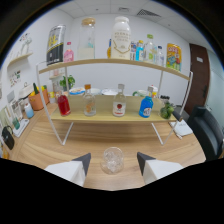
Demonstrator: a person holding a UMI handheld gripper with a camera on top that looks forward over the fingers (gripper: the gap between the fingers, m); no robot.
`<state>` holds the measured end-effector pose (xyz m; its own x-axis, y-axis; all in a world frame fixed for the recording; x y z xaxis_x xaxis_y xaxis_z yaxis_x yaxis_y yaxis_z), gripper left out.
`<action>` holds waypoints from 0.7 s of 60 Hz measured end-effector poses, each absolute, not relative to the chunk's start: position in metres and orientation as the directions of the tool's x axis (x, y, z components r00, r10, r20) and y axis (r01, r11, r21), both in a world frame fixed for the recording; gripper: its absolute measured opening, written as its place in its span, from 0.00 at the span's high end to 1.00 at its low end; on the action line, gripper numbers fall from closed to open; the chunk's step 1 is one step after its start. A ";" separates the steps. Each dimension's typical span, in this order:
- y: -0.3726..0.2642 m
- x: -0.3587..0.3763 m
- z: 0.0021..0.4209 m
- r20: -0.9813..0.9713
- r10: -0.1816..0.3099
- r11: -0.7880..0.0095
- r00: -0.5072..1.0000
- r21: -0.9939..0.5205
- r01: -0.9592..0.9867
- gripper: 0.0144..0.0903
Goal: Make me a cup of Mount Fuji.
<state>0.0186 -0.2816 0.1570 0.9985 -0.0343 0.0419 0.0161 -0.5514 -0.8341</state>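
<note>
A white-walled office holds a wooden counter [45, 145] with a two-tier shelf [112, 63] at its far side, and four small bottles stand along the lower board: red [63, 104], clear [89, 106], red-labelled [119, 106], blue [145, 106]. The tool [113, 162] is spread wide, gripping nothing. The clear glass [112, 160] stands on the counter between its fingers, with gaps either side. To grip well, I'd centre it, then close gently and evenly.

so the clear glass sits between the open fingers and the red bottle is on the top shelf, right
Not quite. The gripper view shows the red bottle on the lower shelf, not the top one. The clear glass does sit between the open fingers of the gripper.
</note>
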 end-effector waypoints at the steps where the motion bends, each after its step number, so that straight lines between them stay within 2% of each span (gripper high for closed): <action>1: -0.282 0.018 0.157 0.039 -0.036 -0.551 0.999 -0.834 0.013 0.05; 21: -0.316 0.007 0.161 -0.002 -0.075 -0.514 0.997 -0.857 -0.041 0.06; 31: -0.300 -0.019 0.182 -0.057 -0.077 -0.401 0.995 -0.912 -0.084 0.06; 42: -0.240 -0.045 0.210 -0.074 -0.032 -0.295 0.997 -0.952 -0.080 0.06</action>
<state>-0.0447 -0.2404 0.2102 0.9968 -0.0318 -0.0739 -0.0800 -0.2948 -0.9522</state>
